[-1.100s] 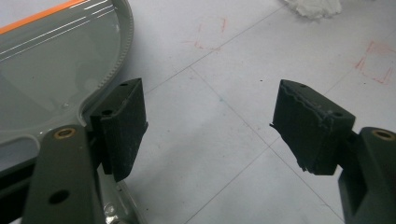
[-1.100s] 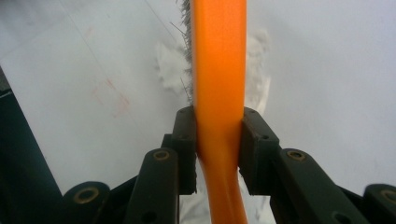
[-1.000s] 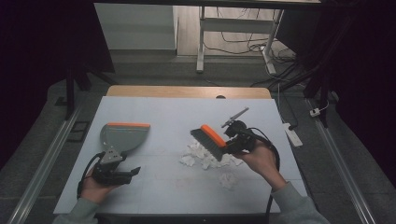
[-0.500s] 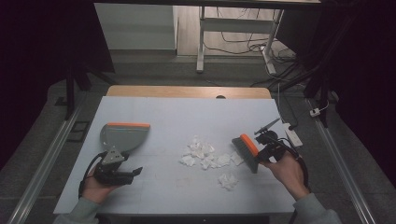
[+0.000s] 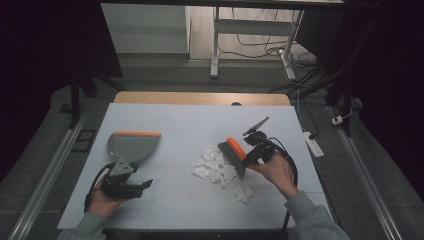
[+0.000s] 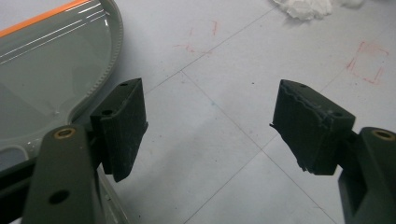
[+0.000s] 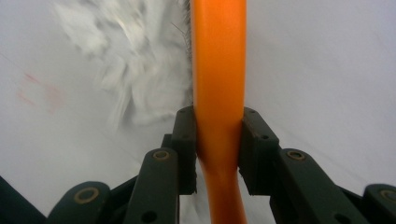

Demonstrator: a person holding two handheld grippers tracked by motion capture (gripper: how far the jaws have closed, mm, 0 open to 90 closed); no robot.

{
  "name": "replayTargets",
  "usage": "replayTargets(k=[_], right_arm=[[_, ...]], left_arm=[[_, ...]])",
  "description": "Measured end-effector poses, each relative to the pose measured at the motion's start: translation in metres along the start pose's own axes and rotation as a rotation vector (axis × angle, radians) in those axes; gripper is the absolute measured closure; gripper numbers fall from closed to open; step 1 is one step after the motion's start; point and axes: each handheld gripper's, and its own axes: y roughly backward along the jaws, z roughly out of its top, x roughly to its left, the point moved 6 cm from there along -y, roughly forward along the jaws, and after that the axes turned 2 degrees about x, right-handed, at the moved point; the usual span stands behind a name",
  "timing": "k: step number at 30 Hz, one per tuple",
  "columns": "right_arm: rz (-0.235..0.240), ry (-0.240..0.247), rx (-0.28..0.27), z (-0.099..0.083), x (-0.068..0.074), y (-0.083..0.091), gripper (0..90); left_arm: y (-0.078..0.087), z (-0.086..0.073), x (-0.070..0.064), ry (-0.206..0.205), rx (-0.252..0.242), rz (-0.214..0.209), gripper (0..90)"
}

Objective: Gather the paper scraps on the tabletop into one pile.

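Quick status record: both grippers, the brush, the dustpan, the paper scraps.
right gripper: shut on brush handle
brush: orange back, bristles against the right edge of the scrap pile
left gripper: open, holding nothing, just beside the dustpan
dustpan: grey, orange lip, flat on table, left of the pile
paper scraps: white, heaped mid-table
stray scrap: apart, nearer the person

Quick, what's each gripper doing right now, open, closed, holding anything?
Left gripper: open, holding nothing, beside the dustpan.
Right gripper: closed on the orange brush handle, at the paper scraps.
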Motion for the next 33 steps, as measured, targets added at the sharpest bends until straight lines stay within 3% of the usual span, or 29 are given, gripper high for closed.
replayTargets(k=[7, 11, 14, 15, 19, 22, 29, 33], right_arm=[[0.035, 0.018, -0.152, 0.01, 0.003, 0.015, 70.3], [0.047, 0.017, -0.233, 0.001, -0.004, 0.036, 70.3], [0.026, 0.019, -0.245, -0.011, -0.009, 0.049, 70.3], [0.015, 0.021, -0.241, -0.016, -0.011, 0.052, 70.3], [-0.011, 0.103, -0.191, -0.041, -0.013, 0.062, 70.3], [-0.019, 0.199, -0.133, -0.06, -0.011, 0.064, 70.3], [-0.005, 0.437, 0.02, -0.085, 0.011, 0.047, 70.3], [0.051, 0.562, 0.064, -0.09, 0.029, 0.034, 70.3]], left_arm=[[0.0, -0.001, 0.001, 0.003, 0.002, 0.001, 26.4], [0.0, -0.001, 0.001, 0.002, 0.004, 0.004, 26.4], [0.0, 0.0, 0.0, 0.0, 0.003, 0.006, 26.4], [0.0, 0.0, 0.0, -0.002, 0.004, 0.006, 26.4], [0.0, 0.0, -0.001, -0.005, 0.003, 0.003, 26.4], [-0.001, 0.0, -0.001, -0.007, 0.007, 0.003, 26.4], [-0.001, 0.0, 0.0, -0.007, 0.011, 0.008, 26.4], [-0.002, 0.0, 0.0, -0.002, 0.011, 0.007, 26.4]])
